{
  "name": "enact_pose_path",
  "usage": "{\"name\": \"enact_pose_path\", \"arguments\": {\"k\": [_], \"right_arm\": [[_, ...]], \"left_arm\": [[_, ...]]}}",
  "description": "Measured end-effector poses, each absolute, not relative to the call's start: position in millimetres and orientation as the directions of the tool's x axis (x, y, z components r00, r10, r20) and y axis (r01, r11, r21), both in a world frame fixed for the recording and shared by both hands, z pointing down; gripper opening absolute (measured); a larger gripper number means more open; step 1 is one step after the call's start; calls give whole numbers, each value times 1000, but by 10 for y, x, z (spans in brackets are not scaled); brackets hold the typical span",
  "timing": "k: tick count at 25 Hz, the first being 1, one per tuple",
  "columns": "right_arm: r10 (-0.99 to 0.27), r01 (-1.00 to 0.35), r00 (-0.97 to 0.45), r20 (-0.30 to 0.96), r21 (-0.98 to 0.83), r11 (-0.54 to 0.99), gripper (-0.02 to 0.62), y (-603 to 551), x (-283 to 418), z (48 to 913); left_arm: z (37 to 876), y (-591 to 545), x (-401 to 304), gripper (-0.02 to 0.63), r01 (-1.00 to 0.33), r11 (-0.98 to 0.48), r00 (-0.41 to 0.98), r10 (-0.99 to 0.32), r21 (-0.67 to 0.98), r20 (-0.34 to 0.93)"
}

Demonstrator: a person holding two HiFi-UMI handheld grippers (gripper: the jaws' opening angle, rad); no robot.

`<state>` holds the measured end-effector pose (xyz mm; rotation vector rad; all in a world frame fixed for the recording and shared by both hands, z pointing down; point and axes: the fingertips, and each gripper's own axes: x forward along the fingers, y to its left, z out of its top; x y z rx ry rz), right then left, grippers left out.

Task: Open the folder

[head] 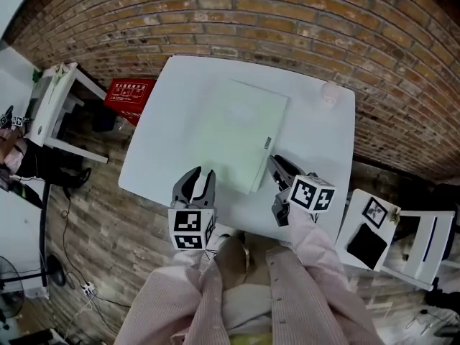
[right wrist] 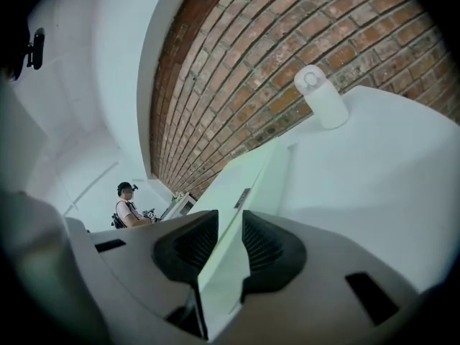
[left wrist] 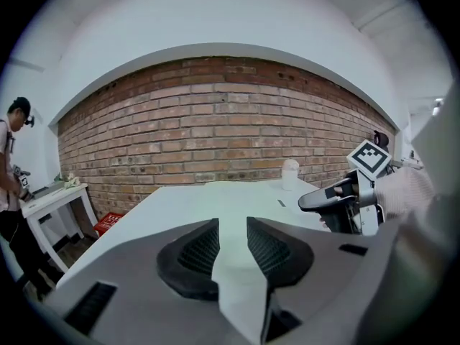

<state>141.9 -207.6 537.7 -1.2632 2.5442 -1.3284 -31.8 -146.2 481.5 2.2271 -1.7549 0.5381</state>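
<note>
Fingers (right wrist: pixel 267 249) of the right gripper (head: pixel 279 167) stand a little apart, straddling the near right corner of the folder (head: pixel 237 129). Its pale green edge runs up through the gap between them. They do not look squeezed onto it yet. The left gripper (head: pixel 197 180) has its fingers (left wrist: pixel 192 254) slightly apart too, with nothing between them but bare tabletop (head: pixel 154 160). It hovers near the front edge, just left of the folder and not touching it.

The folder lies flat and closed in the middle of the tabletop, its long side running away from the person. A small dark clip or tab shows on its right edge. A white bottle (head: pixel 330 92) stands well apart at the far right corner.

By my reading, the task is at its very start: 1 gripper is in place at the cover's edge and the cover has not risen at all. What remains is to close on that edge, lift it and swing it over to the left. The other gripper may need to hold the lower part down, in case the whole folder comes up with the cover.
</note>
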Motion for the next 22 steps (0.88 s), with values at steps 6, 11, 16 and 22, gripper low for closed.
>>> {"name": "enact_pose_path", "arguments": {"k": [6, 11, 16, 22], "right_arm": [[-659, -620, -669, 345, -747, 238, 92, -2098, 1346, 5516], [-685, -573, -645, 339, -808, 140, 92, -2087, 1337, 5615], [-715, -504, -636, 290, -858, 100, 92, -2094, 1340, 5631], [-724, -505, -625, 291, -858, 91, 91, -2090, 1350, 5630]], "left_arm": [[4906, -1510, -135, 143, -887, -443, 333, -807, -127, 488], [5021, -1454, -18, 180, -748, -632, 444, -703, -202, 555], [5119, -1365, 112, 235, -538, -789, 528, -589, -295, 612], [5338, -1242, 246, 262, -274, -860, 525, -508, -430, 682]]}}
